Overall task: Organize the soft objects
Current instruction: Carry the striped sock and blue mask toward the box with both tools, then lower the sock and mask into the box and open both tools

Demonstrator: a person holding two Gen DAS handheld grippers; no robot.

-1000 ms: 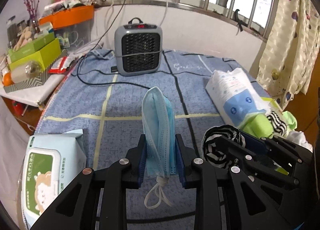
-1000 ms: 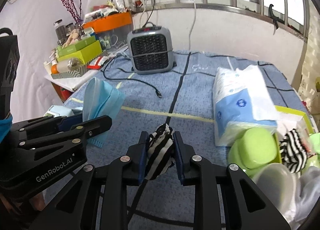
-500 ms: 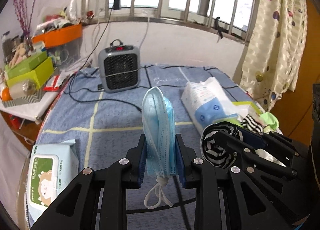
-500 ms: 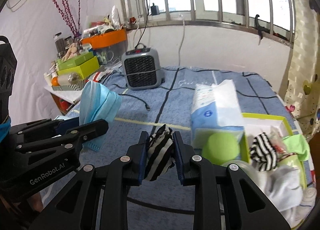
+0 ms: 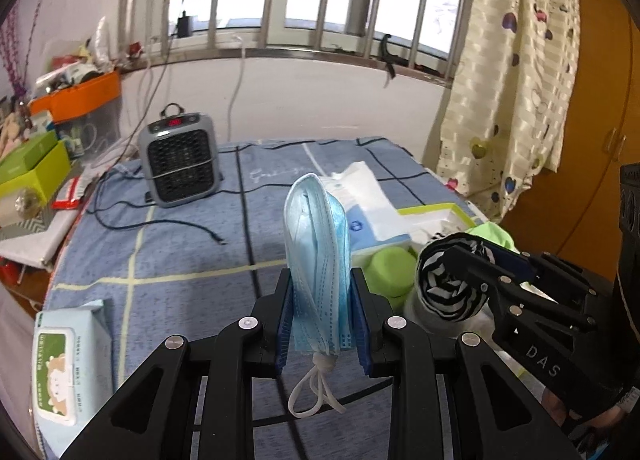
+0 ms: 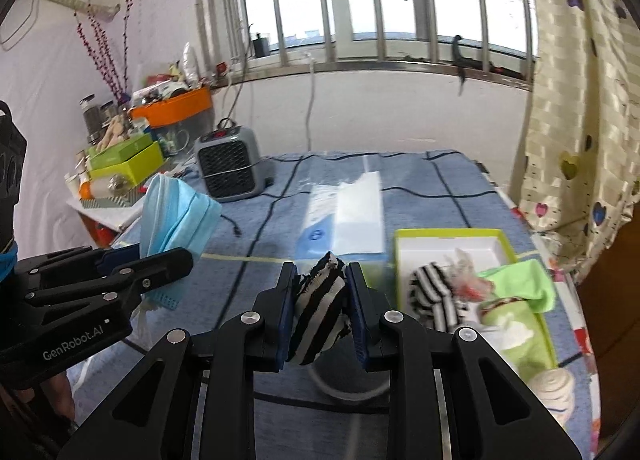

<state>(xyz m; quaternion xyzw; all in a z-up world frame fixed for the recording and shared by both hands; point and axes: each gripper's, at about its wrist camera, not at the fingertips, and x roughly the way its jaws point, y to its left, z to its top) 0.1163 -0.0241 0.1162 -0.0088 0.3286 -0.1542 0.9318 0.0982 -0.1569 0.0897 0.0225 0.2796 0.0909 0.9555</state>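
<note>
My left gripper [image 5: 320, 292] is shut on a folded light-blue face mask [image 5: 318, 244] that stands upright between the pads, its white ear loops dangling below. My right gripper [image 6: 320, 292] is shut on a rolled black-and-white striped sock [image 6: 318, 320]. Each gripper shows in the other's view: the right gripper [image 5: 460, 260] with its sock at lower right, the left gripper [image 6: 172, 256] with the mask [image 6: 176, 215] at left. A lime-rimmed white tray [image 6: 448, 238] ahead to the right holds another striped sock [image 6: 434, 294], a green cloth [image 6: 520, 286] and other soft items.
A blue checked blanket [image 5: 180, 256] covers the table. A grey heater [image 5: 180, 163] with a black cable stands at the back. A tissue pack [image 6: 344, 215] lies by the tray, a wet-wipes pack [image 5: 60, 368] at near left. A cluttered shelf [image 6: 124, 155] stands left, a curtain [image 5: 504, 91] right.
Both grippers have risen and swung to the right, each keeping its hold. The tray with soft items has come into fuller view and the heater has slid toward the left.
</note>
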